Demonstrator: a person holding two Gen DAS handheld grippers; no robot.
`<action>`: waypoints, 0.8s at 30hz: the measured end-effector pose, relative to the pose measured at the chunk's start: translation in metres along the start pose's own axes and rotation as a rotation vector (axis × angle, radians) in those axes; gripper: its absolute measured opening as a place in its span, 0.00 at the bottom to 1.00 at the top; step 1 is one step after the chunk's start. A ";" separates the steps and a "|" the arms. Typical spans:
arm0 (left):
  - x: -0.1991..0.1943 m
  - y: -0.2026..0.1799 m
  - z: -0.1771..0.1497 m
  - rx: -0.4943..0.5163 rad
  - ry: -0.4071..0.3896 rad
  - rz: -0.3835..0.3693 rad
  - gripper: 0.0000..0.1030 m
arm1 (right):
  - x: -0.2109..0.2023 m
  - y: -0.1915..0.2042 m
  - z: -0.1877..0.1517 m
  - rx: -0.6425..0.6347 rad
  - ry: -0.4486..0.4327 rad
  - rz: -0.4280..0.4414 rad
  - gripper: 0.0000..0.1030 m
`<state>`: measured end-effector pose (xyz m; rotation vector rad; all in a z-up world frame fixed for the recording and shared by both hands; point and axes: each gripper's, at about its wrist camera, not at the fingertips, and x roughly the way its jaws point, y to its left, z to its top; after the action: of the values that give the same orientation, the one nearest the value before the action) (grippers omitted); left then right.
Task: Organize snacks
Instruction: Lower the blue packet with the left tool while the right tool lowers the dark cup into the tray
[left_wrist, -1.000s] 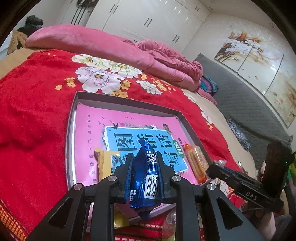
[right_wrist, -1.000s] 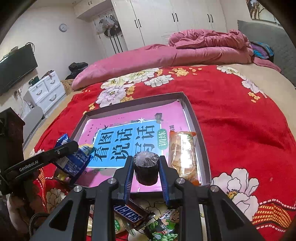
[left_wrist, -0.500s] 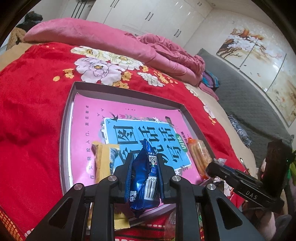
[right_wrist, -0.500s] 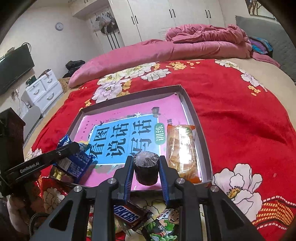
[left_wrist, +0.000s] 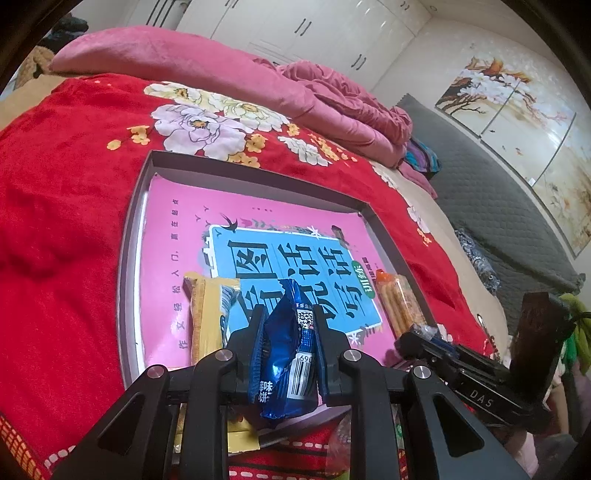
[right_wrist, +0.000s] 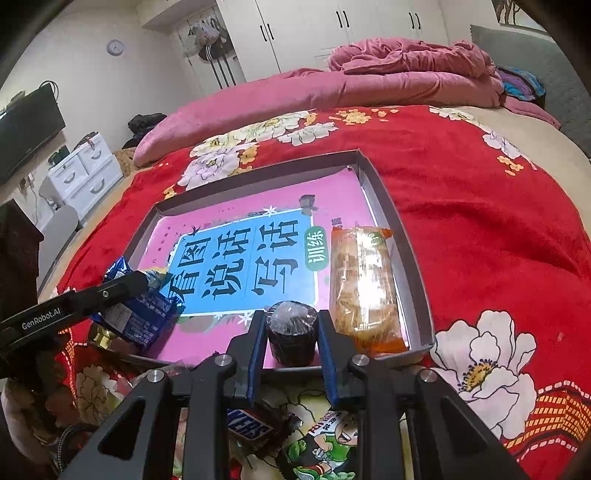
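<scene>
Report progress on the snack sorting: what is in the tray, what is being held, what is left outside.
Done: a yellow packet and an orange cracker pack lie in the tray. In hand: the left gripper holds a blue packet, the right gripper a dark round snack. Left: a Snickers bar and a green cartoon packet outside.

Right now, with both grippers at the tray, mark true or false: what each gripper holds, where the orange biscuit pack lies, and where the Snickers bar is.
1. The left gripper grips a blue snack packet. True.
2. The right gripper is empty. False: it clamps a dark round wrapped snack.
3. The orange biscuit pack lies inside the tray. True.
4. The Snickers bar is in the tray. False: it lies outside, on the red blanket.
</scene>
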<state>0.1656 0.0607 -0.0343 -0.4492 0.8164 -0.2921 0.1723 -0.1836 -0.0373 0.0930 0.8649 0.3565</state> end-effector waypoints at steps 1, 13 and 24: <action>0.000 0.000 0.000 -0.001 -0.001 0.000 0.23 | 0.000 0.000 0.000 -0.003 0.000 -0.002 0.27; 0.000 0.004 0.000 -0.022 0.017 0.001 0.23 | -0.005 0.003 -0.002 -0.020 0.007 -0.013 0.27; -0.001 0.001 0.000 -0.018 0.022 0.004 0.23 | -0.006 0.003 -0.002 -0.001 0.012 -0.011 0.27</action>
<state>0.1652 0.0620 -0.0341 -0.4622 0.8416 -0.2869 0.1664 -0.1829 -0.0338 0.0855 0.8770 0.3472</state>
